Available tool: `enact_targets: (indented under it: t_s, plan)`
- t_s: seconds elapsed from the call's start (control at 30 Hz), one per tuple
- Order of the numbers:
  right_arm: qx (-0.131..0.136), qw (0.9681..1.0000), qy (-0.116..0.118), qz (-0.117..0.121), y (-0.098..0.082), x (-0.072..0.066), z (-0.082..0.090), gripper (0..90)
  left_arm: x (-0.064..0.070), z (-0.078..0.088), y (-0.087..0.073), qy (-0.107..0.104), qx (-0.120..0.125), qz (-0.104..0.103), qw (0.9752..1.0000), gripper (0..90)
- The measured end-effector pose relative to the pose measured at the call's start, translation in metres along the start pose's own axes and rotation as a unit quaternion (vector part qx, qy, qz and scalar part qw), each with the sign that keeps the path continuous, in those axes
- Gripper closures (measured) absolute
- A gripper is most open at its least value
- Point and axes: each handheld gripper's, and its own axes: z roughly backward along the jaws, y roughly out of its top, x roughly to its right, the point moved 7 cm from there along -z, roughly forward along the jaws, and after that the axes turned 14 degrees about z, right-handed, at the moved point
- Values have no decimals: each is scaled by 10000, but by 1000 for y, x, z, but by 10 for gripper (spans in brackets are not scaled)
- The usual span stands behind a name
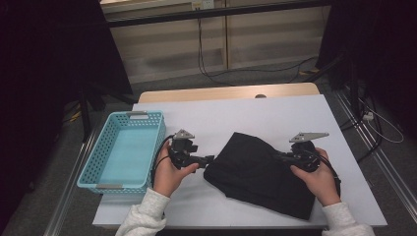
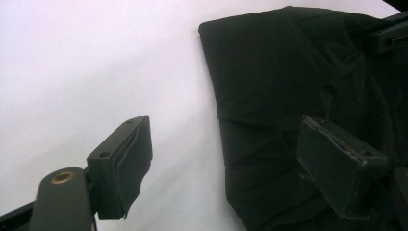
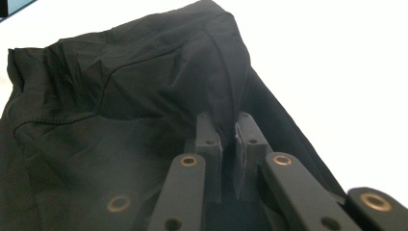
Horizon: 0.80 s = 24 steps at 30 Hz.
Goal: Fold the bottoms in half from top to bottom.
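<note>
A folded black garment lies on the white table top, right of centre. My right gripper is shut on a pinched fold of the black garment at its right edge; in the right gripper view the cloth rises in a ridge between the two pads. My left gripper is at the garment's left edge, jaws open. In the left gripper view one pad hangs over bare table and the other over the black garment, with nothing pinched between them.
A light blue perforated basket stands at the table's left edge, beside my left hand. The table's far half is bare white, with a wooden edge behind it. Cables run over the floor beyond and to the right.
</note>
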Motion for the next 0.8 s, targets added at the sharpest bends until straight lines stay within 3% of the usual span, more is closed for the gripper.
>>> enact_targets:
  t_s: [0.8]
  plan:
    - [0,10000,-46,-76,-6,2,6,834,-2,-2,-3,4,-29,47,10000,201]
